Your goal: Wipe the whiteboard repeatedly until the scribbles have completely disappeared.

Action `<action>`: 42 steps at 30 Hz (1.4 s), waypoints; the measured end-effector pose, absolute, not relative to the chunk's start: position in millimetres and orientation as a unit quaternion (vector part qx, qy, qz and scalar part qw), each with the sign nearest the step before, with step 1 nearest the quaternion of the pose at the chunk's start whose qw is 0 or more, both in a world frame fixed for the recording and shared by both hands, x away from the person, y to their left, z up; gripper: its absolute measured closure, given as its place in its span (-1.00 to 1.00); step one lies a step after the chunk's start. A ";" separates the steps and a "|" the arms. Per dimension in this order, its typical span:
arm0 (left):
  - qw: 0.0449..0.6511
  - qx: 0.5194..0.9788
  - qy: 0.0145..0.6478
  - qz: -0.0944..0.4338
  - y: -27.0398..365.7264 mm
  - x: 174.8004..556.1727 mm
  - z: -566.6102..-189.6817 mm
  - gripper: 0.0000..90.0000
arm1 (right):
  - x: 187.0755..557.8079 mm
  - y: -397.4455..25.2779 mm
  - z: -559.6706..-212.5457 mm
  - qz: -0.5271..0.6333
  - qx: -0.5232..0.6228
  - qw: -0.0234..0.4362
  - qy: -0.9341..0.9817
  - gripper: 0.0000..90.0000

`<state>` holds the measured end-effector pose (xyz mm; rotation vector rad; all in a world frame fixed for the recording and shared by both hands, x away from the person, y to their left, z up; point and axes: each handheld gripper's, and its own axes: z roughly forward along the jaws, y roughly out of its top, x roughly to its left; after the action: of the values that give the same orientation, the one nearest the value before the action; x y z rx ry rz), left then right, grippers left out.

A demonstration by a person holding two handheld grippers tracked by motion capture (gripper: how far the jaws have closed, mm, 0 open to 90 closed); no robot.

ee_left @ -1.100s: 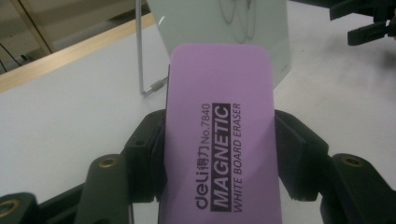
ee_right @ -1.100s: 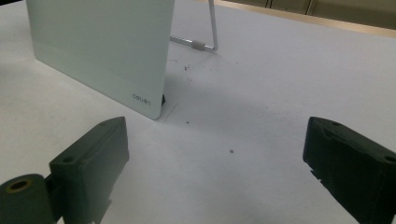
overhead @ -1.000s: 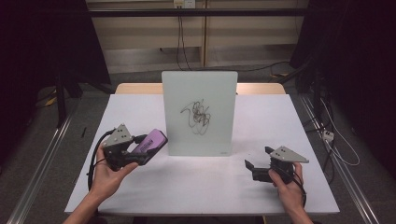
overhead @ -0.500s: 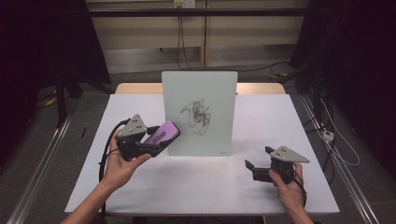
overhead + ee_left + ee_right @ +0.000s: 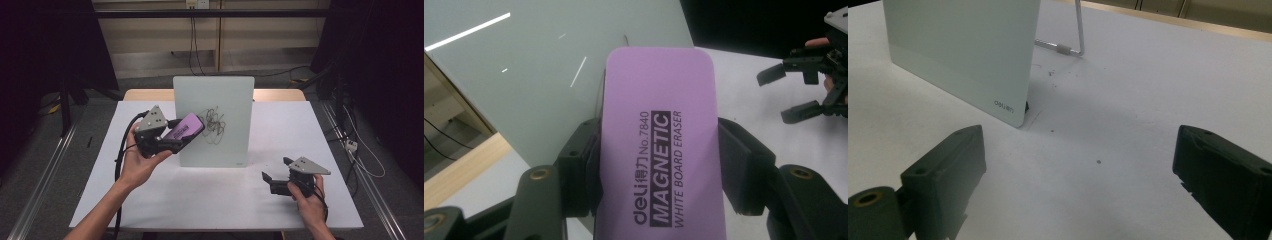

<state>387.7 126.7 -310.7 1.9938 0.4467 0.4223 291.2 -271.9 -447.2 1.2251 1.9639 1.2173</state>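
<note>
**Clamping a purple eraser at the whiteboard**

Gripping from both sides, the jaws of the left gripper [image 5: 172,142] are closed on a purple magnetic eraser [image 5: 659,140], its printed face toward the gripper's camera. The eraser's far end sits at the left part of the upright whiteboard [image 5: 225,95], just beside a black scribble [image 5: 215,122]; whether it touches the surface cannot be told. The left hand [image 5: 137,162] holds the gripper raised above the white table [image 5: 210,200]. Well apart to the right, the right gripper [image 5: 274,175] sits low near the table, jaws spread wide with nothing between them. Its camera looks at the whiteboard's lower corner and wire stand [image 5: 1075,35].
</note>
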 end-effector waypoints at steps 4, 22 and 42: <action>0.499 0.827 0.188 0.176 123.5 393.4 -309.7 -0.09 | 291.4 -272.8 -447.4 0.449 0.454 0.261 0.724 -0.85; 0.489 0.827 0.166 0.223 103.9 415.7 -286.6 -0.09 | 292.0 -272.5 -448.0 0.448 0.454 0.260 0.725 -0.86; 0.475 0.835 0.131 0.243 86.8 433.6 -289.3 -0.09 | 292.6 -271.9 -448.6 0.447 0.453 0.257 0.727 -0.86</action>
<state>433.6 86.8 -289.3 2.0426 0.3198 0.5945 292.6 -271.9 -448.6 1.2282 1.9717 1.2137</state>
